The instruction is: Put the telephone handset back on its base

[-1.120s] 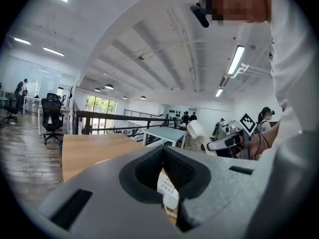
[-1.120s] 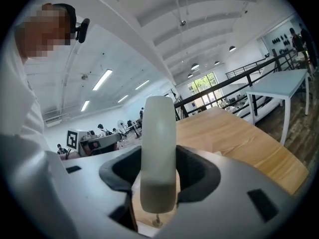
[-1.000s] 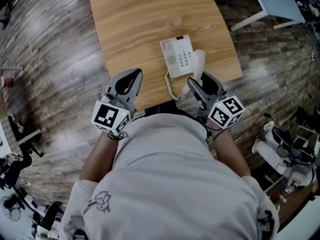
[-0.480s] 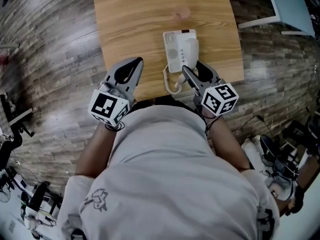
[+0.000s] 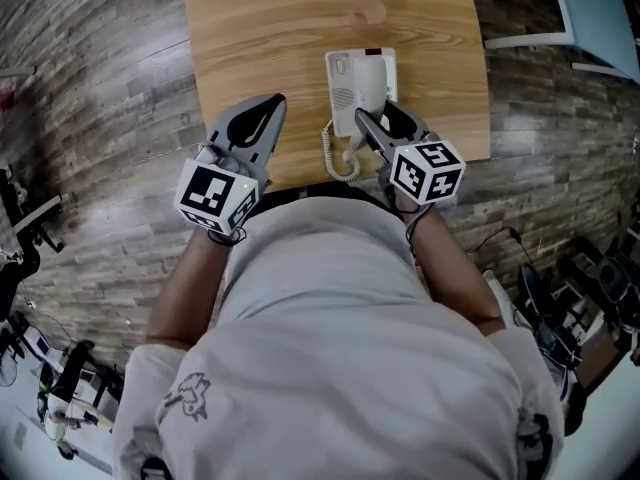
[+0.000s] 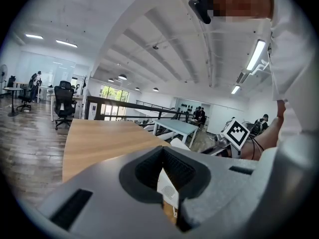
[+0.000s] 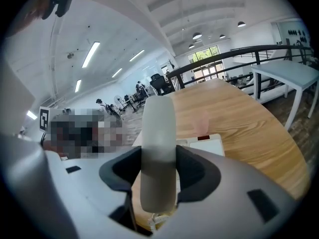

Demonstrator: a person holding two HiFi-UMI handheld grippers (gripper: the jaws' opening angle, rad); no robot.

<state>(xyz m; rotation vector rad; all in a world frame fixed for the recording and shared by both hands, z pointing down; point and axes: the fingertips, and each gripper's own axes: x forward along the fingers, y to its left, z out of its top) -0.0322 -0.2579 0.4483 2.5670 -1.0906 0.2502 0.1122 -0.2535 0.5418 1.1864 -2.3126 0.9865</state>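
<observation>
The white telephone base lies on the wooden table near its front edge. My right gripper is shut on the white handset, holding it lengthwise over the base's right part; whether it touches the base I cannot tell. In the right gripper view the handset stands clamped between the pads of that gripper, with the base just beyond. A coiled cord hangs off the base's near end. My left gripper hovers left of the phone, shut and holding nothing.
A faint round mark sits on the table beyond the phone. A pale blue table stands at the upper right on the plank floor. Stands and cables crowd the floor at the left and lower right.
My right gripper has carried the handset leftward from beside the base to over it. The left gripper has kept its place beside the phone.
</observation>
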